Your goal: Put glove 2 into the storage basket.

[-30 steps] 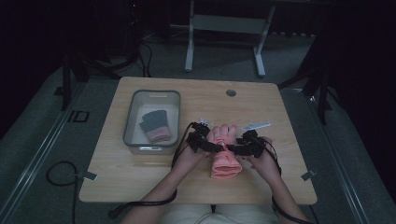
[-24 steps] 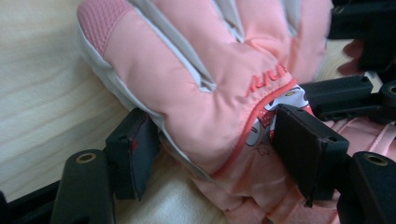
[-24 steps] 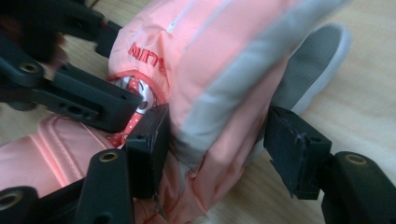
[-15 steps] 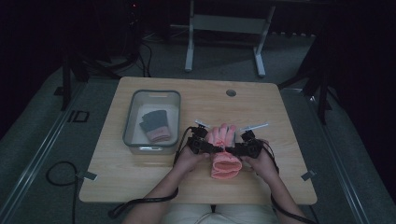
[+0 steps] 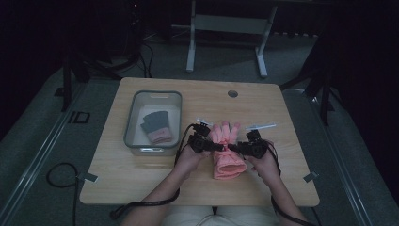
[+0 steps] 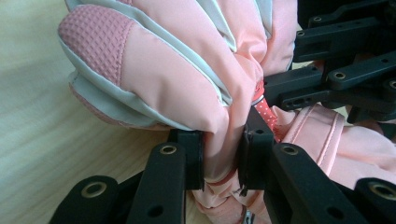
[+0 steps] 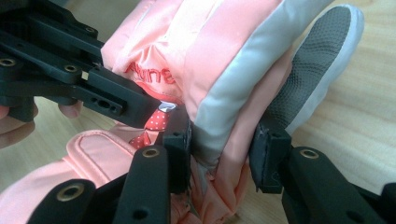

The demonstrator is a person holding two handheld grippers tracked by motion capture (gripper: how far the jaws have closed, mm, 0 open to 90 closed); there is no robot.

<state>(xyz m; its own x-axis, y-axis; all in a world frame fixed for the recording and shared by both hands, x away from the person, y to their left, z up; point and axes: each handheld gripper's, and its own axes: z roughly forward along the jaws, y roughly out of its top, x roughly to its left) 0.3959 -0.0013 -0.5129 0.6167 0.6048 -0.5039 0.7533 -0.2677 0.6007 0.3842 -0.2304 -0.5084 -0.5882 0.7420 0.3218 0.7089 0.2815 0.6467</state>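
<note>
Wooden table (image 5: 141, 174) on grey carpet in a dark room: near its front edge, both claws, left (image 5: 217, 147) and right (image 5: 234, 149), having just closed, pinch the pink glove (image 5: 227, 160).

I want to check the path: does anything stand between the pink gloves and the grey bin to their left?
Nothing visible does. The gloves, pinched by both tongs, lie on the table right of the bin. Bare wood separates them, apart from the left tongs and their cable.
</note>
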